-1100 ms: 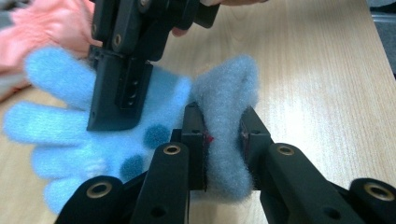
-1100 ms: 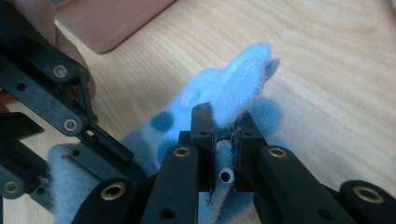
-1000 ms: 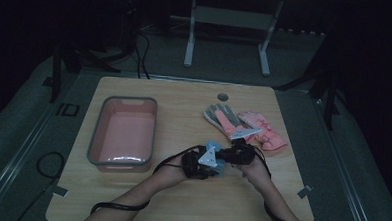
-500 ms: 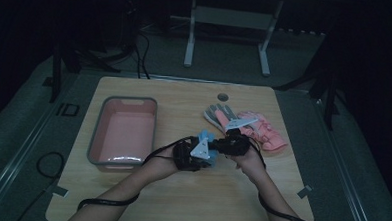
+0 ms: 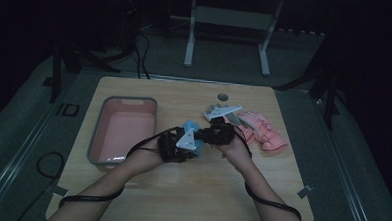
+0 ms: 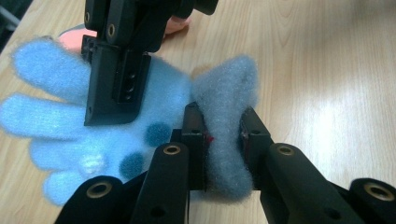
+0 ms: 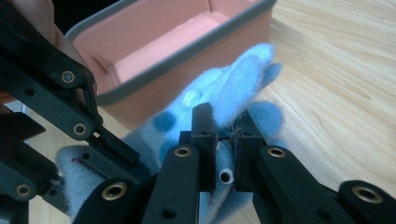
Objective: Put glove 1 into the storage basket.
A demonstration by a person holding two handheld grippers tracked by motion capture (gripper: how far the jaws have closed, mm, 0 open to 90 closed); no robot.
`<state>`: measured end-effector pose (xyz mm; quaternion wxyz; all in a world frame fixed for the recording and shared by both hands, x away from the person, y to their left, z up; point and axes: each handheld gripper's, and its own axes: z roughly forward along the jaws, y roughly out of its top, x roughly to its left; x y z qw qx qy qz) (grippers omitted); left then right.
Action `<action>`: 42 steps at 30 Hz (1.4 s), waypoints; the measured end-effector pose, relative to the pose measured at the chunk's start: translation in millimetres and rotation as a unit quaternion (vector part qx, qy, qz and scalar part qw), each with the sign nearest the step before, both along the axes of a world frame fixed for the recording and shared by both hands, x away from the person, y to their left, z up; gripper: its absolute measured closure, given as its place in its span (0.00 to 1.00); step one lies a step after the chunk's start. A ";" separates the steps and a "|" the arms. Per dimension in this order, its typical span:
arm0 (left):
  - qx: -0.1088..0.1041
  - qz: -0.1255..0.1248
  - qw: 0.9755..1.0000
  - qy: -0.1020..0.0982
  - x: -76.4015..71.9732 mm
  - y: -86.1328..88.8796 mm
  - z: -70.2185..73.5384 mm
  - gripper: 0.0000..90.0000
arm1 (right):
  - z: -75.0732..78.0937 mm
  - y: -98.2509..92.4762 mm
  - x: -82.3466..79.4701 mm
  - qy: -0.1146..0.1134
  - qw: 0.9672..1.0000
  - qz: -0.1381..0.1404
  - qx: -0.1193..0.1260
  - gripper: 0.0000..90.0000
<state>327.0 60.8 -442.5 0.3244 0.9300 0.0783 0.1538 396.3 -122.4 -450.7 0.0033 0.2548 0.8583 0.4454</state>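
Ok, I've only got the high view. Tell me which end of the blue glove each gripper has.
Observer: The left gripper is shut on the blue glove at its grey-blue cuff.
Operator: Now the right one.
Observer: The right gripper pinches the glove's palm, below the fingers.
Operator: Check the palm for markings.
Observer: It has darker blue dots.
Operator: Say what lies beyond the glove.
Observer: The pink bin, from the right gripper view.

A dim lab: a bare wooden table [image 5: 190, 190] on a taped floor, cables [image 5: 141, 48] and a metal stand [image 5: 227, 37] beyond the fingers.
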 end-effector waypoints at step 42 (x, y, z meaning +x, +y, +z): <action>0.035 0.103 0.994 -0.001 -1.0 145.6 12.0 0.86 | 15.0 167.9 26.2 0.004 0.997 0.076 0.021 0.92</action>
